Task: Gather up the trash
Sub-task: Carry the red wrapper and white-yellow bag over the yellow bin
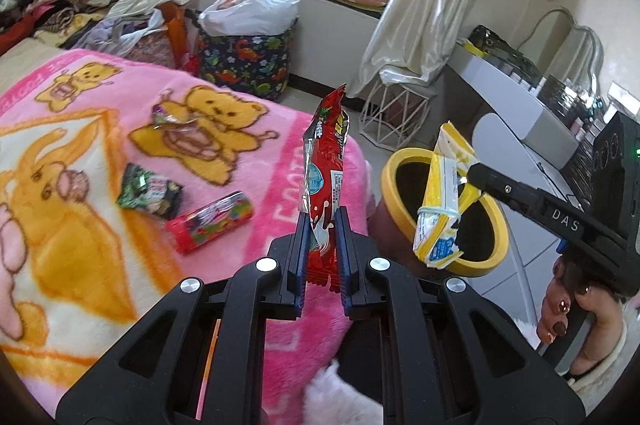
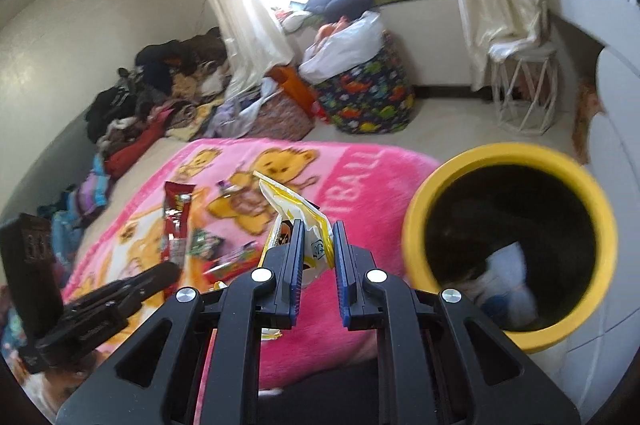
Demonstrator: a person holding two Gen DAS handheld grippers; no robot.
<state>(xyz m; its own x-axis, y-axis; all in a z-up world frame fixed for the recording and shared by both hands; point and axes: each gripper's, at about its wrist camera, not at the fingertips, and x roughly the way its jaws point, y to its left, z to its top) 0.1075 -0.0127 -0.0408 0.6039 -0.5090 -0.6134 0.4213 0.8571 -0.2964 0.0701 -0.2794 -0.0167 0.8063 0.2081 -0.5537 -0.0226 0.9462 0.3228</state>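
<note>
My left gripper (image 1: 323, 225) is shut on a red snack wrapper (image 1: 326, 153), which stands upright over the edge of the pink bear blanket (image 1: 100, 129). To its right is a round bin with a yellow rim (image 1: 390, 185). My right gripper (image 1: 474, 173) holds a folded yellow wrapper (image 1: 438, 213) above that bin's mouth. In the right wrist view my right gripper (image 2: 318, 237) is shut on the yellow wrapper (image 2: 294, 209), left of the bin (image 2: 500, 152). The left gripper (image 2: 162, 273) with the red wrapper (image 2: 178, 213) shows at the lower left.
A green wrapper (image 1: 148, 195), a red candy tube (image 1: 212, 221) and a crumpled clear wrapper (image 1: 172, 115) lie on the blanket. A dinosaur-print basket (image 1: 248, 61), a white wire stool (image 1: 396, 113) and a white desk (image 1: 512, 97) stand behind. White trash (image 2: 508, 265) lies inside the bin.
</note>
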